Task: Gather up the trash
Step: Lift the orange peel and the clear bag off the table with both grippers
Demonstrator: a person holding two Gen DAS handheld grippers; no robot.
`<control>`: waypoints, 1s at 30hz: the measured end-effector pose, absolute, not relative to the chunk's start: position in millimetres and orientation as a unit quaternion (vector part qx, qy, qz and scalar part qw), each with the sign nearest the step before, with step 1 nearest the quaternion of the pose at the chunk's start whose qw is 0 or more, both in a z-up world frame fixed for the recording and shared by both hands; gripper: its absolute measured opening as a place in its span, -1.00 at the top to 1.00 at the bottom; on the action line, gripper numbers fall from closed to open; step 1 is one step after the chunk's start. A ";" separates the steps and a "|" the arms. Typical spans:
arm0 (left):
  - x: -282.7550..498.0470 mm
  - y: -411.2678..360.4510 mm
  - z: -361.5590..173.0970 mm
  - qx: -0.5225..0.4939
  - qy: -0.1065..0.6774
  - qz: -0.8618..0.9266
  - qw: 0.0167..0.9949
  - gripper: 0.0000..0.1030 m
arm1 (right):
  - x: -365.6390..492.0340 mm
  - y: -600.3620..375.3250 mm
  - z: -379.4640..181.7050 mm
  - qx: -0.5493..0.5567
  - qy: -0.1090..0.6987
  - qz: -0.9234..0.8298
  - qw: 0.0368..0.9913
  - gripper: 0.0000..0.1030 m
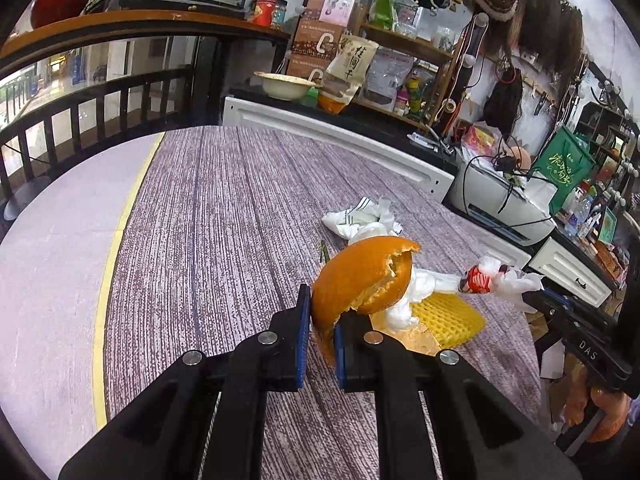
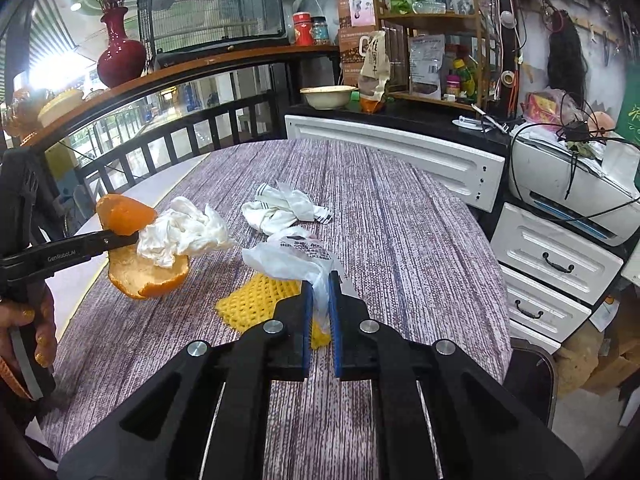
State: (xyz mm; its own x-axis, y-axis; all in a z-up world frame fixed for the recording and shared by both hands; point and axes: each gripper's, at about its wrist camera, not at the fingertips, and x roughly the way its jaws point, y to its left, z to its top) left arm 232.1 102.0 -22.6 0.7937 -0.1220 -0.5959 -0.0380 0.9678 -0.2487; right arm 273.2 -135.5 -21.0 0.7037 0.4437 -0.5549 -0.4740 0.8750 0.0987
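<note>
My left gripper [image 1: 322,320] is shut on a curled orange peel [image 1: 360,276], held above the round purple-grey table [image 1: 224,216]. A crumpled white tissue [image 1: 404,300] clings to the peel. In the right wrist view the left gripper [image 2: 134,236] shows at the left with the peel [image 2: 128,212] and tissue [image 2: 180,236]. My right gripper [image 2: 320,300] is shut on a thin white printed plastic bag [image 2: 296,256], lifted off the table. A yellow foam net [image 2: 256,300] and a crumpled white striped wrapper [image 2: 284,208] lie on the table.
White drawer units [image 2: 556,264] and a printer [image 2: 568,184] with cables stand to the right of the table. A black railing [image 2: 176,136] and a wooden counter with a red vase [image 2: 120,56] run behind. A hand [image 2: 40,332] grips the left tool.
</note>
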 end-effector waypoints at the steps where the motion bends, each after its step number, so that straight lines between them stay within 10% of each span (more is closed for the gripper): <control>1: 229.3 100.7 -20.7 -0.126 0.318 -0.024 0.939 0.79 | 269.7 -138.7 -19.4 -0.025 0.291 0.247 0.924 0.84; 9: 217.4 93.7 -12.8 -0.112 0.313 -0.012 0.943 0.79 | 247.2 -163.9 -13.7 -0.015 0.278 0.229 0.933 0.84; 21: 192.0 59.4 20.5 0.168 0.197 0.147 0.955 0.79 | 223.5 -181.0 4.2 -0.004 0.243 0.220 0.945 0.84; 30: 198.3 109.6 15.5 -0.060 0.308 0.010 0.950 0.79 | 213.5 -191.7 23.1 -0.002 0.219 0.216 0.952 0.84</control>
State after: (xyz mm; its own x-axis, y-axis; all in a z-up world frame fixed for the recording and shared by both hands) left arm 198.3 109.6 15.5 0.8105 -0.0174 -0.5855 -0.0569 0.9925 -0.1083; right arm 213.5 -191.7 23.1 0.8115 0.4097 -0.4167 -0.4110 0.9070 0.0914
